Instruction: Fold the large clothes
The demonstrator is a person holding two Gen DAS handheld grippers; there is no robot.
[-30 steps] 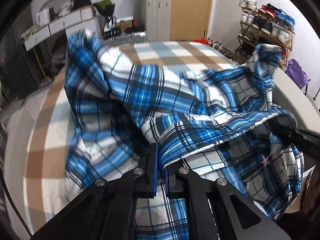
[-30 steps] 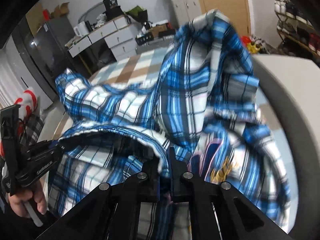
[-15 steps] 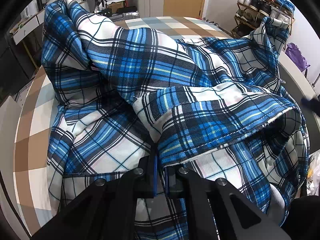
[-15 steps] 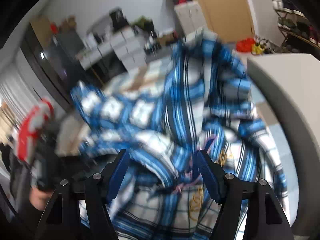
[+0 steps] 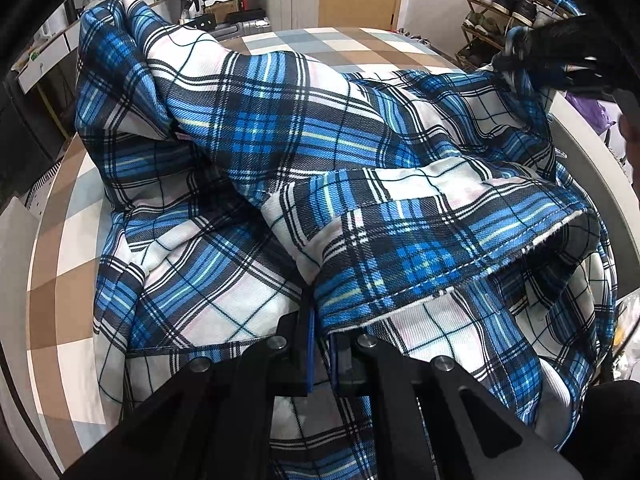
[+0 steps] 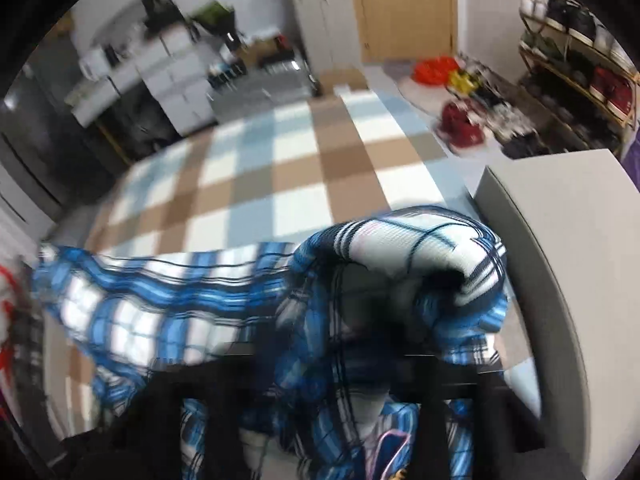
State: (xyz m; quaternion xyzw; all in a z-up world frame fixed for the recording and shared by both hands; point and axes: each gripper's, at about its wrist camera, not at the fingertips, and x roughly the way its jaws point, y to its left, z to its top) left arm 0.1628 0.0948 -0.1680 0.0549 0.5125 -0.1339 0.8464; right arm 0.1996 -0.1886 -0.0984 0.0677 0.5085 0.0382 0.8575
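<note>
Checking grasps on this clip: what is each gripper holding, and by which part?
The left gripper is shut on the plaid shirt at a stitched hem edge. The right gripper is shut on the same shirt at a bunched far corner; which part is unclear.

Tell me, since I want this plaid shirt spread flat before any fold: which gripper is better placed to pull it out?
Probably the right gripper: it grips the plaid shirt at its far raised end, free to draw outward. The left gripper is shut on the near hem and can anchor it.

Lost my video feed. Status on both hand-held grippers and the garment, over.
Left hand-held gripper shut on plaid shirt hem. Right hand-held gripper shut on a far bunch, lifted. Shirt crumpled on checked bedcover. Nothing in the way.
</note>
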